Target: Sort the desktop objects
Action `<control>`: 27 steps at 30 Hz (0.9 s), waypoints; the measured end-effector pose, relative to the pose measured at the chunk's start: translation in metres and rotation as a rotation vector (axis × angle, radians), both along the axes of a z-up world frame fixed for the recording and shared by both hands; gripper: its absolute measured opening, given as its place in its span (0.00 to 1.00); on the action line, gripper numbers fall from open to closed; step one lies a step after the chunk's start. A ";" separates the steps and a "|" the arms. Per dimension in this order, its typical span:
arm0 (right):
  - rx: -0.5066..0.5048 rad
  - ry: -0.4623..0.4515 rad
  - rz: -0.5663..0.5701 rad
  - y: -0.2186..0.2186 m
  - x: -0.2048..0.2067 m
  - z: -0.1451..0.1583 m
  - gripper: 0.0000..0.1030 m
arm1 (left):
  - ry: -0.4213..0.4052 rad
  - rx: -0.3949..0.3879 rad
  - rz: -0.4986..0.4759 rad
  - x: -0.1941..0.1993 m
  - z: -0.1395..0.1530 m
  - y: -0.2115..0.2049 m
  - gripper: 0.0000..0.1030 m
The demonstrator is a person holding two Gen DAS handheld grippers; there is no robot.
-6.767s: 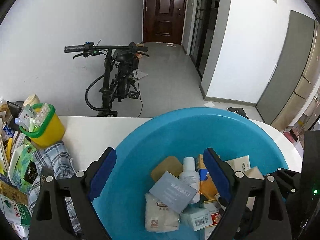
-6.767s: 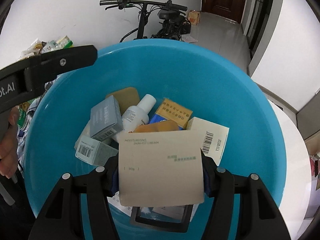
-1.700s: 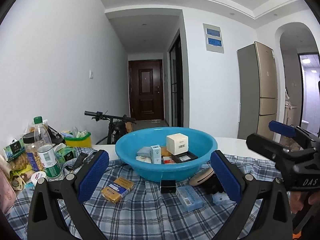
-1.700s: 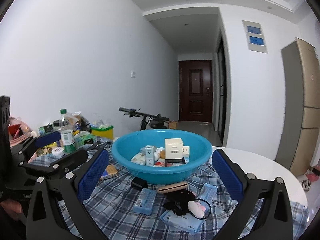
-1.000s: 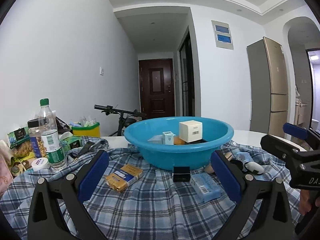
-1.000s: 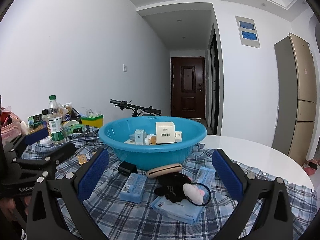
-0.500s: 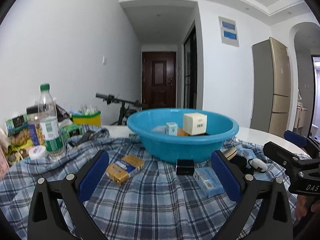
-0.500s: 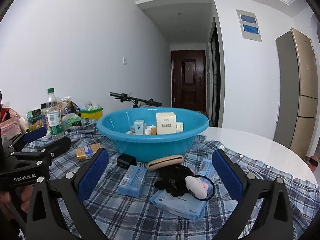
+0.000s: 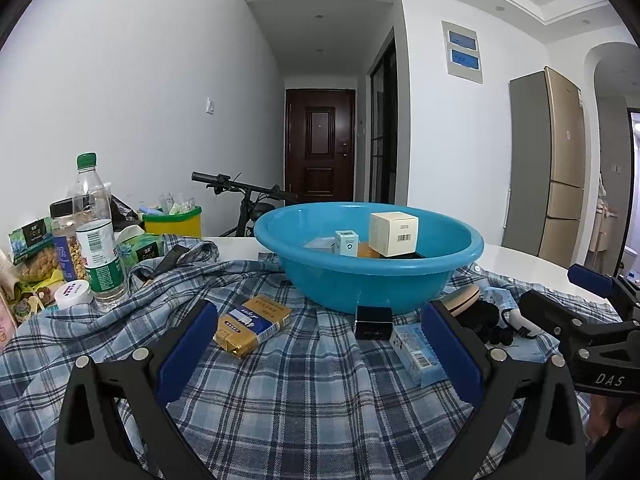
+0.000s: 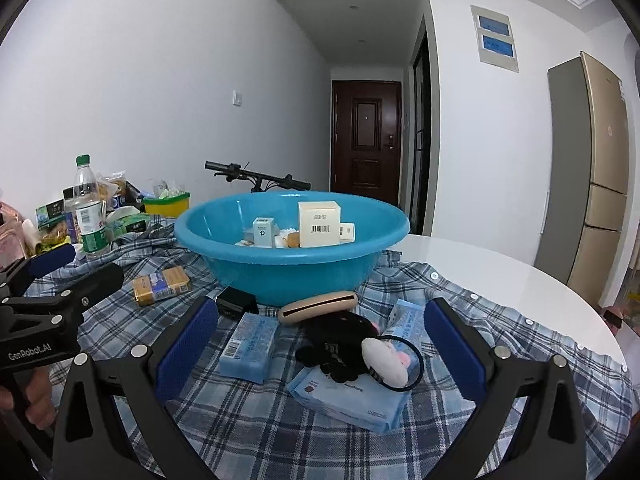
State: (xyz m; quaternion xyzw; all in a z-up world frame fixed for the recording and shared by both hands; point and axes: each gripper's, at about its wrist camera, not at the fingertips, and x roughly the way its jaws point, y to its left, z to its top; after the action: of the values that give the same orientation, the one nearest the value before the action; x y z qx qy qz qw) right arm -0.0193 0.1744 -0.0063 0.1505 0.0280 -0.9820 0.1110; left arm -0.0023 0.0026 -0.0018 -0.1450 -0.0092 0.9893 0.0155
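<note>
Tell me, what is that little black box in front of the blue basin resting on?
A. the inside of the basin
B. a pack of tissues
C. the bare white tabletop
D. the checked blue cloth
D: the little black box sits on the checked blue cloth, just in front of the blue basin, outside it and clear of the tissue packs.
</note>
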 end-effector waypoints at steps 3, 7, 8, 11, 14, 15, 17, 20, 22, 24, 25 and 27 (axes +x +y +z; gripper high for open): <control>-0.005 0.006 -0.016 0.002 0.001 0.000 1.00 | 0.001 -0.001 0.013 0.001 0.000 -0.001 1.00; -0.007 -0.001 -0.017 0.002 0.000 0.000 1.00 | -0.001 0.001 0.026 0.000 0.000 -0.002 1.00; -0.007 0.000 -0.017 0.002 0.000 0.000 1.00 | -0.001 0.000 0.026 0.000 0.000 -0.002 1.00; -0.008 -0.002 -0.018 0.002 0.000 0.000 1.00 | -0.001 0.001 0.029 0.000 0.000 -0.003 1.00; -0.009 -0.002 -0.020 0.002 0.002 0.000 1.00 | -0.001 0.001 0.032 0.000 0.000 -0.004 1.00; -0.008 -0.002 -0.021 0.002 0.002 0.000 1.00 | -0.001 0.001 0.032 0.000 0.000 -0.004 1.00; -0.007 -0.004 -0.041 0.003 0.002 0.000 1.00 | -0.001 0.001 0.036 0.000 0.000 -0.004 1.00; -0.015 -0.008 -0.102 0.008 0.002 0.000 1.00 | -0.002 0.001 0.037 0.000 0.000 -0.004 1.00; -0.029 -0.008 -0.103 0.012 0.002 0.001 1.00 | -0.002 0.001 0.037 0.000 0.000 -0.005 1.00; -0.024 -0.010 -0.104 0.011 0.002 0.001 1.00 | -0.001 0.001 0.037 0.000 0.000 -0.004 1.00; -0.019 -0.010 -0.104 0.011 0.002 0.001 1.00 | -0.001 0.001 0.037 0.000 0.000 -0.005 1.00; -0.009 -0.010 -0.113 0.009 0.002 0.001 1.00 | -0.002 0.001 0.037 0.000 0.000 -0.004 1.00</control>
State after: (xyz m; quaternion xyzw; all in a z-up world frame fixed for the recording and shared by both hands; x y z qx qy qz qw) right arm -0.0173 0.1835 -0.0050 0.1562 0.0147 -0.9860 0.0561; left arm -0.0025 -0.0017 -0.0015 -0.1456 -0.0125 0.9893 -0.0029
